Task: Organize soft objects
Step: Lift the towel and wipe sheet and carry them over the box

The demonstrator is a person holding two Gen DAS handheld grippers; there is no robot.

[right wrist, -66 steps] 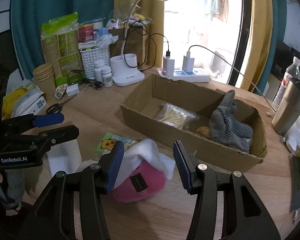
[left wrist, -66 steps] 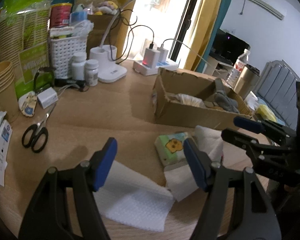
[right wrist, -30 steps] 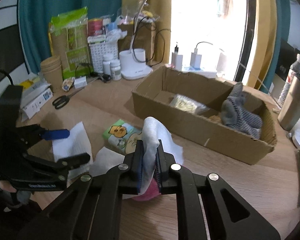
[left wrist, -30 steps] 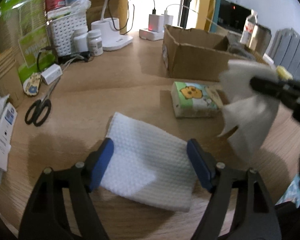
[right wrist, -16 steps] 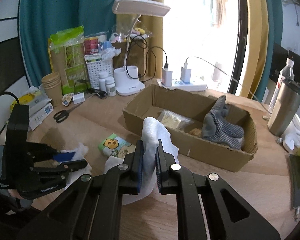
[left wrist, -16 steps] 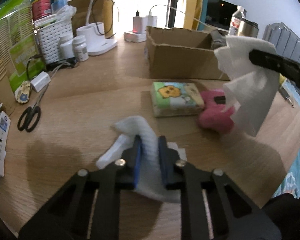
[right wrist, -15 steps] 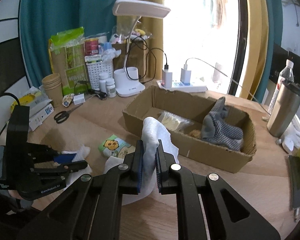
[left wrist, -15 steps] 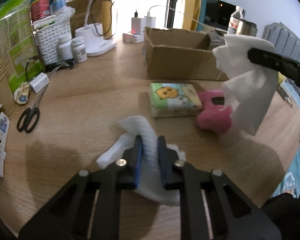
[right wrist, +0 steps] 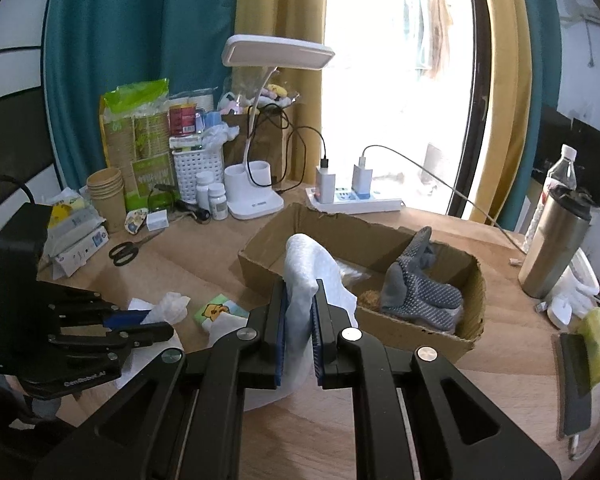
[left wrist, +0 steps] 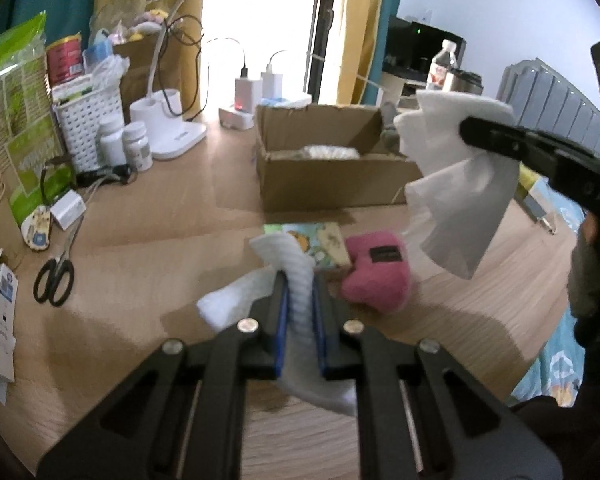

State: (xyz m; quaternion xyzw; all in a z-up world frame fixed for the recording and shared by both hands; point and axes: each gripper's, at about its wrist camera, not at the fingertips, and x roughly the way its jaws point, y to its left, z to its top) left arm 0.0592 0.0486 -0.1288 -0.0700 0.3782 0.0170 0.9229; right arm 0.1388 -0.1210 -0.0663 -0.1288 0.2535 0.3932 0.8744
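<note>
Your left gripper (left wrist: 300, 300) is clamped tight on a textured white cloth (left wrist: 298, 300) — the fabric bunches up between the blue pads and spills out at about 10 o'clock, with one end hanging down below the fingers. Your right gripper (right wrist: 299, 316) is pinched just as tight on a white tissue (right wrist: 306, 276), which sticks up past the fingertips and drapes down under them (from the left wrist view the same tissue (left wrist: 456, 184) hangs in the air at about 2 o'clock, fanned out in loose folds).

Just past the left fingertips on the wooden table (left wrist: 140, 240) there's a pink plush thing (left wrist: 376, 276) at roughly 1 o'clock, touching a small tissue pack (left wrist: 320, 244) with a cartoon print, which is right at 12.

Farther out at 12 sits the open cardboard box (right wrist: 420, 332) — inside it you can see a grey dotted glove (right wrist: 416, 284) and a clear bag of something pale, hard to tell what.

Scissors (left wrist: 54, 280) lie at about 9 o'clock in the left view. At the far edge, around 11, are a white basket (left wrist: 88, 128), two pill bottles (left wrist: 124, 148) and a desk lamp (right wrist: 260, 128). A steel tumbler (right wrist: 554, 248) stands way out at 3 in the right view.
</note>
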